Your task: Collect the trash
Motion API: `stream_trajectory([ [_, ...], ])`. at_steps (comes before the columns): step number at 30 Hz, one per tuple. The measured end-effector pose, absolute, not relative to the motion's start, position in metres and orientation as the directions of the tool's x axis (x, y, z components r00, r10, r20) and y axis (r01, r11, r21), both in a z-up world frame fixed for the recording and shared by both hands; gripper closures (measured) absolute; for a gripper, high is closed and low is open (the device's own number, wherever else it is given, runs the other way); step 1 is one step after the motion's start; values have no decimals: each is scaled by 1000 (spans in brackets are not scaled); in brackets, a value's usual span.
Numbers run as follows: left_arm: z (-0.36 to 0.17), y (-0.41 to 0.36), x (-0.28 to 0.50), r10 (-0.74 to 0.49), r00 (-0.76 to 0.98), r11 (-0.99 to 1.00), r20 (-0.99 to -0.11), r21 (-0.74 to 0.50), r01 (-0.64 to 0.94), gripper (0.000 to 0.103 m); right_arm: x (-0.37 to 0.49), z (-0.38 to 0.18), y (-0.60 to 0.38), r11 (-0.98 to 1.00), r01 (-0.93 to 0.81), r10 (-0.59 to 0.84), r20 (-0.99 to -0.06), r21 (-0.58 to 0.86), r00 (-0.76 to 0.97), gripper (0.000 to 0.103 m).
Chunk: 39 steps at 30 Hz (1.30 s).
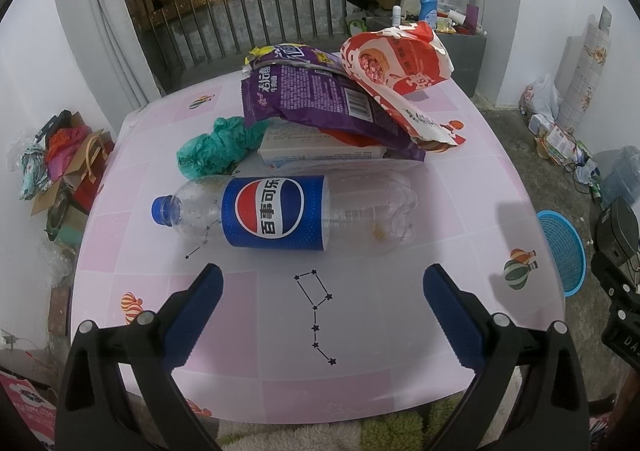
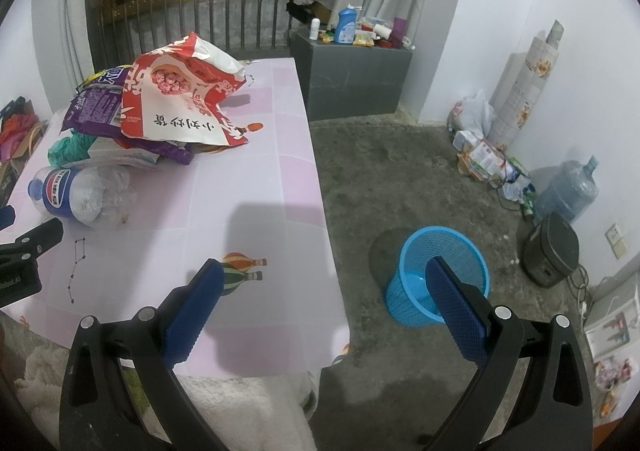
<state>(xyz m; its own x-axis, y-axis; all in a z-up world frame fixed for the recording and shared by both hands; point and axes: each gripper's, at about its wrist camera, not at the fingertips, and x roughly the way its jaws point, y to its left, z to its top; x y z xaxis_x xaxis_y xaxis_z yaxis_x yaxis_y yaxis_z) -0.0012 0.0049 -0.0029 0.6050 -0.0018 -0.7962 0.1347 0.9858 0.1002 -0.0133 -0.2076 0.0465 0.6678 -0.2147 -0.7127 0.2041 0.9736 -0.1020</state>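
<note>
An empty Pepsi bottle (image 1: 280, 211) lies on its side on the pink table (image 1: 360, 331), cap to the left. Behind it sit a crumpled green bag (image 1: 216, 147), a white box (image 1: 320, 149), a purple snack bag (image 1: 316, 99) and a red-white snack bag (image 1: 396, 63). My left gripper (image 1: 322, 283) is open and empty, just short of the bottle. My right gripper (image 2: 324, 279) is open and empty over the table's right edge; the pile (image 2: 176, 103) and bottle (image 2: 76, 195) lie to its left. A blue mesh bin (image 2: 436, 275) stands on the floor right of the table.
A grey cabinet (image 2: 352, 79) with bottles stands behind the table. Bags and papers (image 2: 484, 155), a water jug (image 2: 568, 191) and a black appliance (image 2: 552, 251) line the right wall. Boxes and bags (image 1: 60, 171) lie left of the table.
</note>
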Motion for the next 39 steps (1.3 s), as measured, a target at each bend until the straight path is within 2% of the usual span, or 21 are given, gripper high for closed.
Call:
stream_trajectory([
  [19,2,12,3,-5,621,987,-784,94,127,5,-7,59,-206,982,177,-175,-692,-69,700,7],
  [25,18,24,13,-16,675,988,-738,90,122,5,2,74,-197,990,131,-128,-629,-42,766,7],
  [32,39,53,49,7,725,989,-688,113,98,5,24,94,-189,998,52,-31,-505,27,862,7],
  [36,46,67,66,-55,760,985,-648,90,149,5,41,98,-182,997,24,14,-460,77,888,7],
  [39,49,79,73,-173,787,977,-592,-3,213,5,57,102,-174,995,0,45,-449,100,892,7],
])
